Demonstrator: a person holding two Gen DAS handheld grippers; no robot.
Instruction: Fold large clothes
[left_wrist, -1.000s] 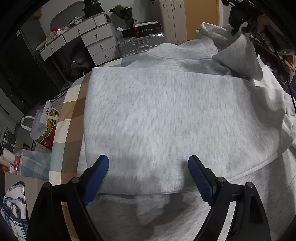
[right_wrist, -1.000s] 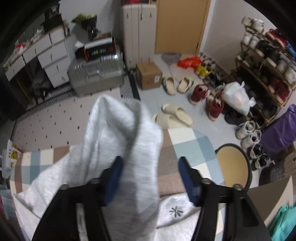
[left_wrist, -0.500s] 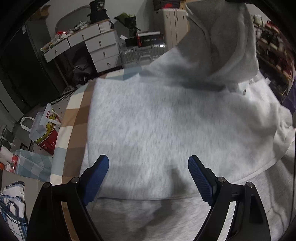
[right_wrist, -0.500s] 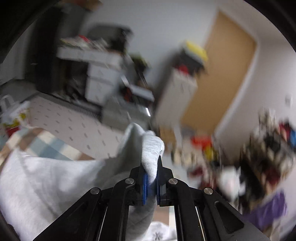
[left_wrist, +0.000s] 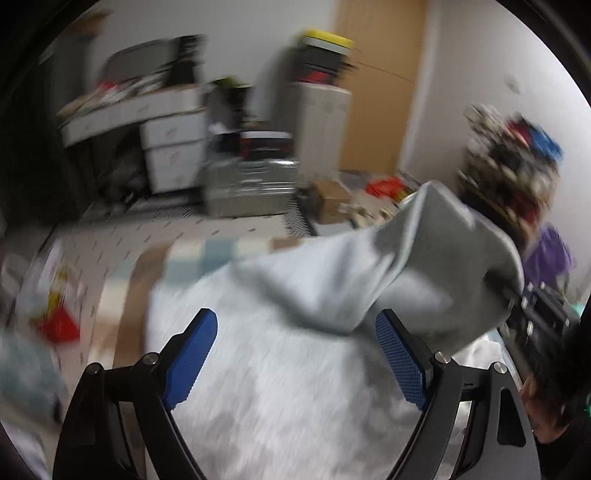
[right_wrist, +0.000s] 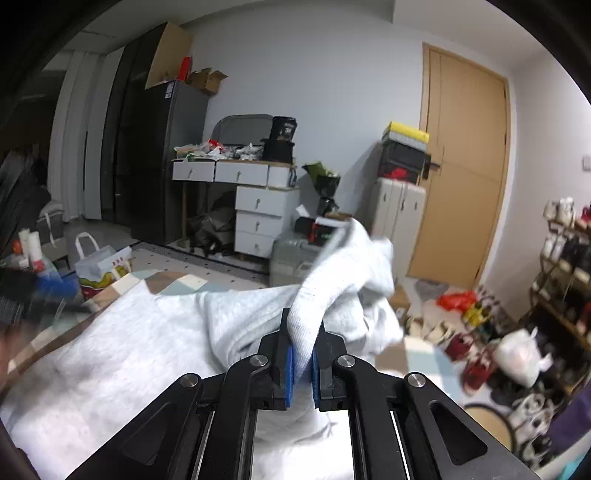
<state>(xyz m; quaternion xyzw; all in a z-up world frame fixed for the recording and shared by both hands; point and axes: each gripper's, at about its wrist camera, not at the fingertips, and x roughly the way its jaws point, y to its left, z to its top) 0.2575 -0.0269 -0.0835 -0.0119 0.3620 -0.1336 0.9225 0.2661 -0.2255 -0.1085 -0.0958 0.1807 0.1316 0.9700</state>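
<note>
A large light grey sweatshirt (left_wrist: 280, 387) lies spread on the checked cloth (left_wrist: 192, 254) of the table. My right gripper (right_wrist: 302, 363) is shut on a fold of the grey sweatshirt (right_wrist: 147, 350), lifting its sleeve (right_wrist: 347, 266) up and across the body. In the left wrist view that raised sleeve (left_wrist: 424, 266) hangs at the right, with the right gripper (left_wrist: 517, 295) holding it at the frame's edge. My left gripper (left_wrist: 295, 350) hovers open above the sweatshirt with nothing between its blue pads (left_wrist: 192, 354). The left wrist view is blurred.
Beyond the table stand a white drawer unit (right_wrist: 258, 214), a silver suitcase (right_wrist: 295, 258), a wooden door (right_wrist: 465, 177) and a shoe rack (right_wrist: 565, 251). Shoes and a white bag (right_wrist: 521, 354) lie on the floor. A shopping bag (right_wrist: 99, 266) stands at the left.
My right gripper closed on the sleeve and carried it across the sweatshirt. My left gripper rose and tilted up from the fabric, staying open.
</note>
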